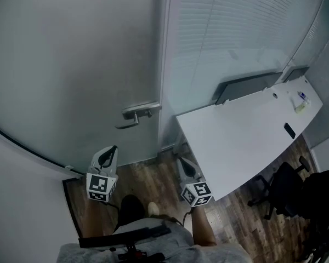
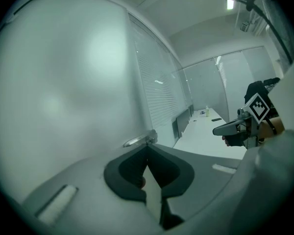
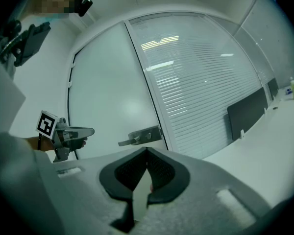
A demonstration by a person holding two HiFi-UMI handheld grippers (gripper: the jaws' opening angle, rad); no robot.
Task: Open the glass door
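The frosted glass door (image 1: 71,64) fills the left of the head view, and its metal lever handle (image 1: 136,114) sits near the door's right edge. My left gripper (image 1: 113,149) is below the handle and a little to its left, apart from it, jaws shut and empty. My right gripper (image 1: 182,161) hangs lower right of the handle, also shut with nothing in it. In the left gripper view the handle (image 2: 138,140) shows just beyond the closed tips (image 2: 147,145). The right gripper view has the handle (image 3: 140,136) above its closed tips (image 3: 147,149).
A white desk (image 1: 247,136) stands to the right against a glass wall with blinds (image 1: 236,26), a dark screen panel (image 1: 247,85) at its back edge. A black office chair (image 1: 279,188) sits at the lower right on the wood floor. The person's feet (image 1: 152,207) are below.
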